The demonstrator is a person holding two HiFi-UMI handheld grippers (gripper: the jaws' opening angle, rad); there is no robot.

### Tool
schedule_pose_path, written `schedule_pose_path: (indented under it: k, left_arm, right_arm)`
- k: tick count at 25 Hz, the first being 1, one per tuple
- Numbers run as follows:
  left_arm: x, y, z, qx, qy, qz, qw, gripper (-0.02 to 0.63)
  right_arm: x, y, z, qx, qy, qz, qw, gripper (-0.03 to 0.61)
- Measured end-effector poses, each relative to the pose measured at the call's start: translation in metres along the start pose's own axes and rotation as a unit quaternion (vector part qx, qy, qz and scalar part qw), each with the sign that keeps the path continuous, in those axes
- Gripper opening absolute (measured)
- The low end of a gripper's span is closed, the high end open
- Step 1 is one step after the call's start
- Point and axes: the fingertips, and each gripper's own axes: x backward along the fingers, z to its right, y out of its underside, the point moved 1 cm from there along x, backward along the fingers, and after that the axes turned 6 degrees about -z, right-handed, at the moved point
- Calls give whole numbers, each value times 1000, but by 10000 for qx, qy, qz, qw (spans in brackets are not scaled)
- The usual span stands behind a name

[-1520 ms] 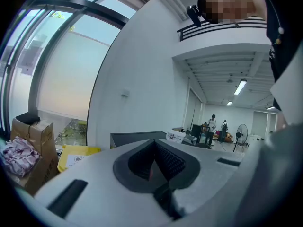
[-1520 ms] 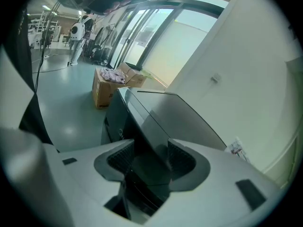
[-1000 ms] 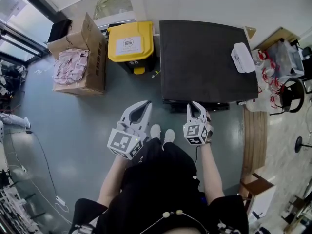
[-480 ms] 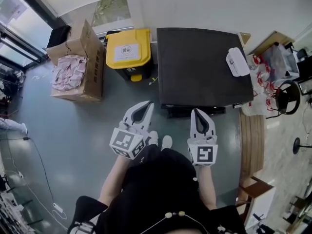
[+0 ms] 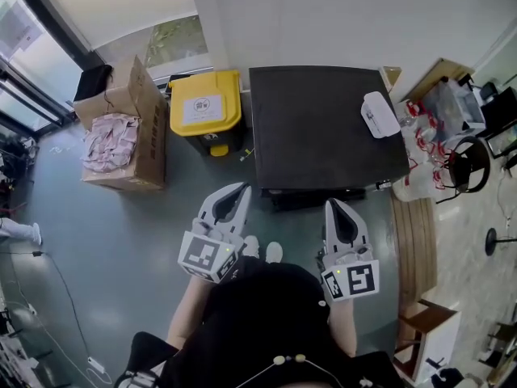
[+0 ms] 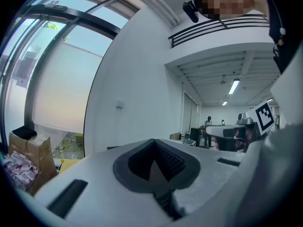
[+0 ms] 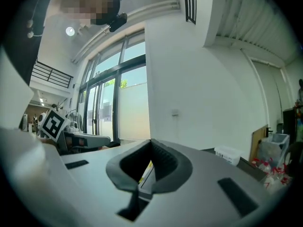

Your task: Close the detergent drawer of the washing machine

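**Both grippers closed and empty in front of the washing machine**

At the left, a cardboard box [image 5: 121,132] filled with pale cloths is seen on the grey floor. Just beside it, a yellow bin [image 5: 204,103] is placed against the wall. The left gripper [image 5: 241,190] is held above the floor in front of the bin. In the left gripper view its jaws are seen pressed together at the tips, and nothing is held between them.

The washing machine [image 5: 323,128], with a dark top, is placed against the wall, just to the right of the bin. A white container [image 5: 380,114] is laid at the right back corner of its top. The detergent drawer belongs to the front face [image 5: 311,194], which is seen only from above as a dark strip under the front edge. It cannot be told whether the drawer is pushed in fully.

The right gripper [image 5: 334,204] is held near this front edge, toward the right front corner, and is pointed at the machine. Its jaws are closed completely, and nothing is caught between them. At the far right, wooden boards [image 5: 420,233] are laid on the floor.
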Motion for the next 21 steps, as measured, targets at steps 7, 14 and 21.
schedule_pose_path:
  k: [7, 14, 21]
  left_arm:
    - [-1, -9, 10, -272, 60, 54, 9996, 2]
    - [-2, -15, 13, -289, 117, 120, 9994, 2]
    - [-5, -17, 15, -305, 147, 149, 9993, 2]
  right_arm:
    - [1, -11, -1, 57, -24, -50, 10000, 3]
    - [0, -13, 1, -17, -26, -52, 10000, 3]
    - [-3, -9, 5, -7, -13, -96, 10000, 3]
